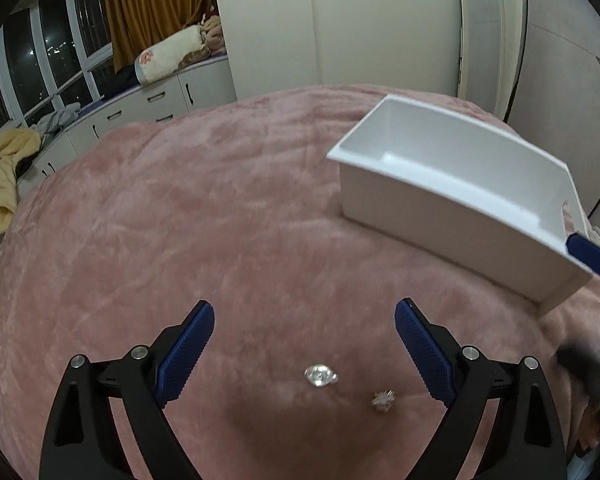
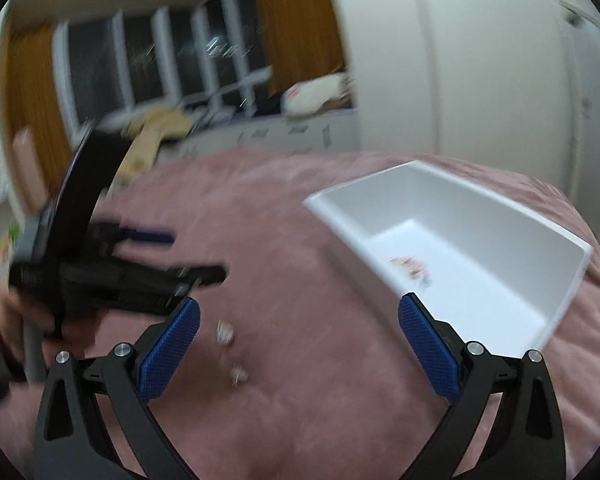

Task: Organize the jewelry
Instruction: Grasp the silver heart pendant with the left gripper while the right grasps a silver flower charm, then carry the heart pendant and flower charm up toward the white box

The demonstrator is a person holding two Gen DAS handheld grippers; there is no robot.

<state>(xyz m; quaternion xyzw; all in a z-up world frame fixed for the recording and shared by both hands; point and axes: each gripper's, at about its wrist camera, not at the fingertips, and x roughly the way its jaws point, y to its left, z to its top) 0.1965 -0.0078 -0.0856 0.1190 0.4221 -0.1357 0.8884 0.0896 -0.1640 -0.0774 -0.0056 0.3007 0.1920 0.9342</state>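
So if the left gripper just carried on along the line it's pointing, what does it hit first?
Most likely the pink blanket itself. The left gripper is open and angled down, with the round silver piece lying just short of its fingertips; depth is hard to judge.

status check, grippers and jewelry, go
Left gripper open, empty. Right gripper open, empty. Two jewelry pieces loose on pink blanket; white box alongside. Nothing blocking.

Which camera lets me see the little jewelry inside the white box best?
The right wrist view: it looks down into the white rectangular box at the small pinkish jewelry pile. The left wrist view shows only walls, floor hidden.
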